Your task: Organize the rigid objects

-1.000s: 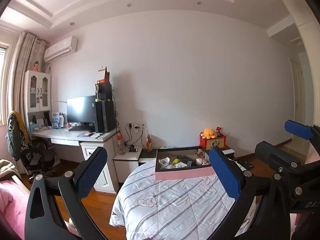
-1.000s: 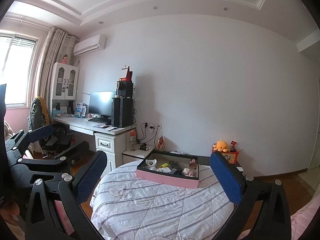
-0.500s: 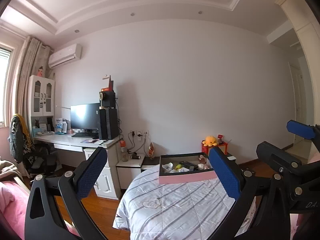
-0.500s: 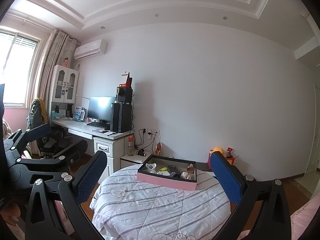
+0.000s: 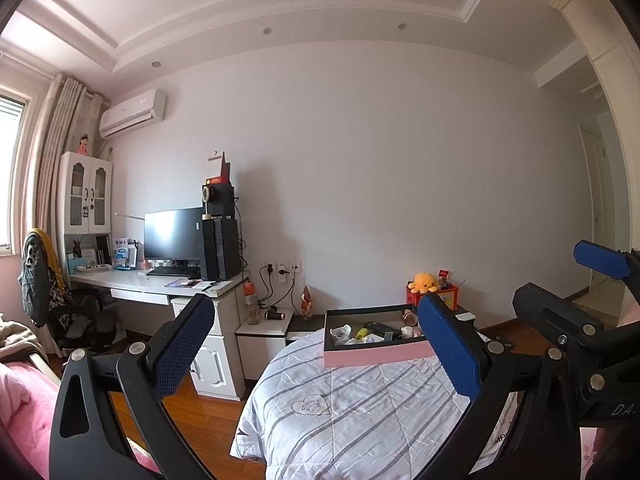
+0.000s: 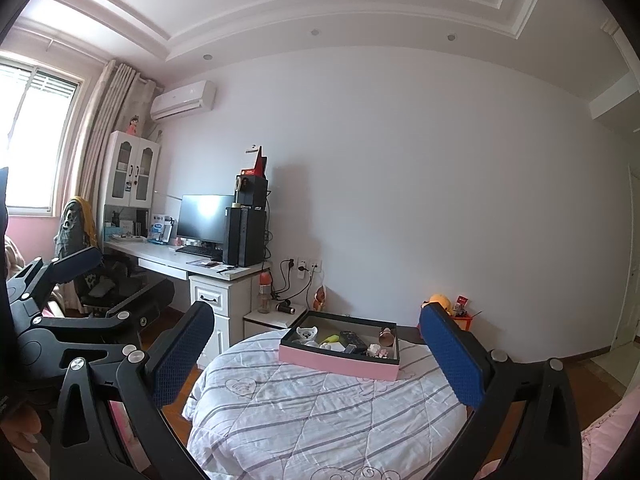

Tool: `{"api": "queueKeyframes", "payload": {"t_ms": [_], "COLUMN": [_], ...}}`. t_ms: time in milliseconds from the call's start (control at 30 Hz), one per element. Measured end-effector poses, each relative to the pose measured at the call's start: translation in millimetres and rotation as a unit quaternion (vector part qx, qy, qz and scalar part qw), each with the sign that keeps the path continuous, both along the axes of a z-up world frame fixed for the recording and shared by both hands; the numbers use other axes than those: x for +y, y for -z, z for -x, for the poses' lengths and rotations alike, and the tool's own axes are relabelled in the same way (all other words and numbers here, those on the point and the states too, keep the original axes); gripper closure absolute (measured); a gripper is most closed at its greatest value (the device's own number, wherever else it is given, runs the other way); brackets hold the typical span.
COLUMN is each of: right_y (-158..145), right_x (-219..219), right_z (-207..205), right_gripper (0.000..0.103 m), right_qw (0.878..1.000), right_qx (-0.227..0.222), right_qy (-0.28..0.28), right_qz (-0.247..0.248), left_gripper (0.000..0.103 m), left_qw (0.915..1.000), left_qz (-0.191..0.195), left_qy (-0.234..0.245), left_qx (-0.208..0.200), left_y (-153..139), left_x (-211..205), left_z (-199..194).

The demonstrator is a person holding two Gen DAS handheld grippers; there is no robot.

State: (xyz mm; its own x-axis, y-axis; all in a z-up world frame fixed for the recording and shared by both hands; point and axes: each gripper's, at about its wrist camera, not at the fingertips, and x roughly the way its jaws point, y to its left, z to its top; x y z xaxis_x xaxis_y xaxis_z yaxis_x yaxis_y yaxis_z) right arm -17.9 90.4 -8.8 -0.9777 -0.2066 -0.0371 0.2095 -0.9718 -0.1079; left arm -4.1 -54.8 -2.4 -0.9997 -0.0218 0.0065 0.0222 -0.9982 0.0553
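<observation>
right wrist: pink-sided, dark-lined tray (image 6: 340, 364) of oddments

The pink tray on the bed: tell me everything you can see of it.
The pink tray is a shallow rectangular box with pink outer walls and a dark rim and lining, looking like cardboard. It lies flat and open-topped at the far end of the striped quilt, near the wall. Small items fill it loosely: a white figurine, a yellow piece, a black remote. Neither gripper touches it.
</observation>
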Motion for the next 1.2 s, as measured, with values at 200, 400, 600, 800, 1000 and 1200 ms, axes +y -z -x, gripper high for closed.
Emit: {"api": "queueKeyframes", "payload": {"t_ms": [200, 400, 600, 800, 1000, 1200], "right_y": [1, -1, -1, 1, 2, 3], "right_x": [1, 1, -1, -1, 0, 3], "right_z": [-1, -1, 0, 3, 2, 1], "right_gripper": [0.000, 0.000, 0.000, 0.000, 0.000, 0.000], "right_qw": [1.000, 1.000, 1.000, 1.000, 1.000, 1.000], "right_qx": [0.001, -0.001, -0.001, -0.009, -0.011, -0.011], "right_qy": [0.003, 0.004, 0.015, 0.021, 0.023, 0.025], "right_qz": [-0.003, -0.001, -0.007, -0.006, -0.003, -0.001], "left_gripper": [0.000, 0.000, 0.000, 0.000, 0.000, 0.000], "left_qw": [1.0000, 1.0000, 0.9999, 0.9998, 0.9997, 0.9998], "left_qz": [-0.001, -0.004, -0.004, -0.004, -0.001, 0.000], "left_qy": [-0.001, 0.002, 0.004, 0.009, 0.011, 0.012], "left_qx": [-0.001, 0.000, -0.009, -0.019, -0.020, -0.018], "left_y": [1, 0, 3, 6, 7, 7], "left_x": [0, 0, 3, 7, 11, 13], "left_z": [2, 3, 10, 15, 15, 15]}}
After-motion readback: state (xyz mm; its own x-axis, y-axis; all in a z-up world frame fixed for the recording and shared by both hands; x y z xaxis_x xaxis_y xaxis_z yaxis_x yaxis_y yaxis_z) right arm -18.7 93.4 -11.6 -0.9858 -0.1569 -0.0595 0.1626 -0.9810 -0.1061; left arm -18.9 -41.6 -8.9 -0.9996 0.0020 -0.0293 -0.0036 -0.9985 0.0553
